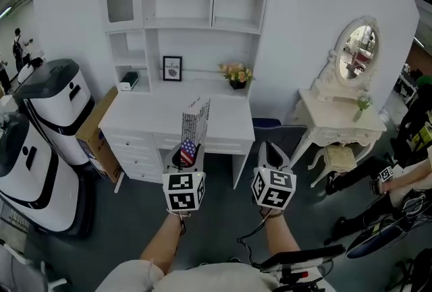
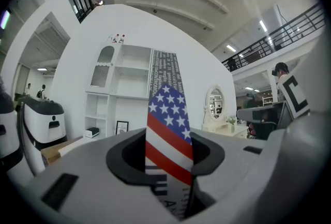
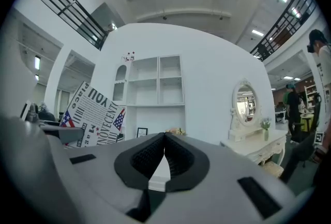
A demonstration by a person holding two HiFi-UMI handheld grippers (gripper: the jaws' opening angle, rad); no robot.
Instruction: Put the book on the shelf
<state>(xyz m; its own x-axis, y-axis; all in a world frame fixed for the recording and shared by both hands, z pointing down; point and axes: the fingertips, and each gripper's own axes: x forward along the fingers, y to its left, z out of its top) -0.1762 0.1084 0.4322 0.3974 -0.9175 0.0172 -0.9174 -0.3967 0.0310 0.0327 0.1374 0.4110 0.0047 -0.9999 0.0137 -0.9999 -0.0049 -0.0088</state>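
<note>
Left gripper (image 1: 187, 152), held level before the desk (image 1: 148, 115), clamps the upright book (image 1: 196, 121); right gripper (image 1: 272, 154), level beside it, has its jaws together, empty.

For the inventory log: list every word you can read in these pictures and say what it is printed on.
"YOU": book cover, large letters.
"Place": same cover, beside it.
"NOVECENT": same cover, lower down.
Fine print on the book's spine, and the framed picture on the desk: too small to read.

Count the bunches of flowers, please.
2: one bunch on the white desk, one on the dressing table by the mirror. Others may be hidden.
</note>
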